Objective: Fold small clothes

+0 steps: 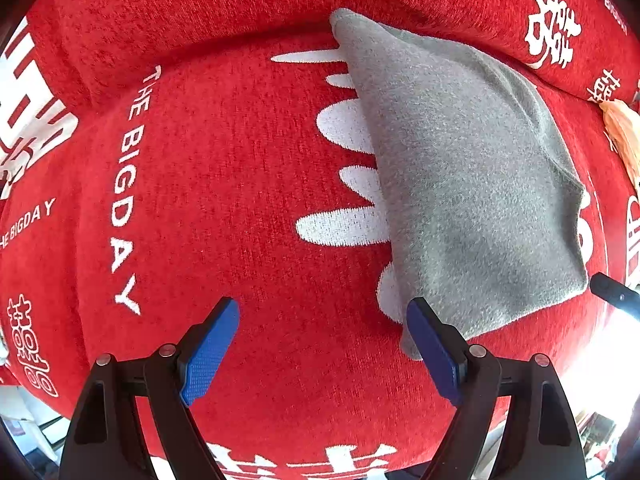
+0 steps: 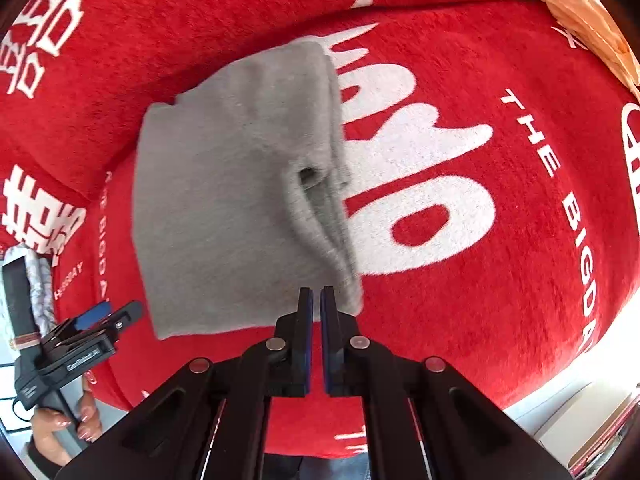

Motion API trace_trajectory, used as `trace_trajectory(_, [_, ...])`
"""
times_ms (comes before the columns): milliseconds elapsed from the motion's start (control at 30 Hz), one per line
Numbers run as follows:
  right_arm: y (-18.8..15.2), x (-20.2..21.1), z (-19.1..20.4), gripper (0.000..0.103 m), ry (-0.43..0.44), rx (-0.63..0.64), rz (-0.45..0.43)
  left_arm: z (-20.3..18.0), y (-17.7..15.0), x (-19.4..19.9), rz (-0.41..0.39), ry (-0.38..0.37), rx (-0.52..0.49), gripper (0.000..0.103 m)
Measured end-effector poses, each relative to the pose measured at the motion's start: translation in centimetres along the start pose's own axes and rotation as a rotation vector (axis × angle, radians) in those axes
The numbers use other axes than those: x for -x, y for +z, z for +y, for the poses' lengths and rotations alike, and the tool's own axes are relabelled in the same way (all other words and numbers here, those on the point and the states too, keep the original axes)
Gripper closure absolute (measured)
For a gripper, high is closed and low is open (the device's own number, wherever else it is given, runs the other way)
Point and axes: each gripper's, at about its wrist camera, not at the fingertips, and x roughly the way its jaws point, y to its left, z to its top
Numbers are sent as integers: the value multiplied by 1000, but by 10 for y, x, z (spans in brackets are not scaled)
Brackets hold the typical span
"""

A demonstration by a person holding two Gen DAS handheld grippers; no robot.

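Folded grey fleece garment (image 1: 472,184) lies flat on the red plush cover with white lettering (image 1: 224,208), at two o'clock from the left tool (image 1: 320,344), whose blue pads stand wide and empty. Right tool (image 2: 316,300), nearly closed, grips nothing, above the garment's six o'clock edge.

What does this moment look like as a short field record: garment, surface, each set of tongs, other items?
garment: grey cloth, folded into a rough rectangle, lying flat
surface: red cover with white lettering
left tongs: open wide, nothing between the pads, above the cover beside the cloth's near corner
right tongs: all but shut, a thin gap, nothing held, over the cloth's near edge
other items: peach cloth at the cover's far right
fold state: cloth looks folded; neither set of tongs grips it
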Motion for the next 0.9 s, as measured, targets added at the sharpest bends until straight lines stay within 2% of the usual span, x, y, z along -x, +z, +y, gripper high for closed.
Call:
trace_trajectory(100, [-5, 5, 10, 91, 21, 10, -2, -1, -1, 1, -3, 11, -10, 16])
trace_trajectory(167, [-6, 6, 16, 77, 29, 20, -7, -2, -1, 1, -8, 27, -19, 16])
trace_trajectory(233, [-7, 2, 22, 49, 30, 27, -5, -1, -1, -1, -7, 34, -18, 16])
trace_trajectory(400, [-6, -3, 33, 47, 50, 61, 26, 2, 3, -6, 17, 38, -1, 16])
trace_trajectory(467, [-2, -6, 35, 42, 59, 83, 44, 5, 8, -5, 11, 31, 27, 16])
trace_trajectory(500, [1, -8, 36, 40, 59, 90, 52, 6, 10, -4, 7, 26, 41, 4])
trace_trajectory(533, [5, -8, 36, 40, 62, 96, 58, 8, 12, -3, 3, 21, 57, 0])
trace_trajectory(600, [13, -9, 34, 40, 71, 104, 65, 10, 18, 0, -8, -3, 90, 0])
trace_trajectory(700, [25, -8, 31, 32, 77, 113, 66, 9, 28, 1, -10, 6, 118, 0])
trace_trajectory(833, [48, -7, 20, 32, 80, 114, 55, 7, 44, 0, -16, 37, 134, 0])
trace_trajectory(900, [62, -8, 10, 32, 89, 86, 42, 7, 51, -1, -23, 27, 151, 0])
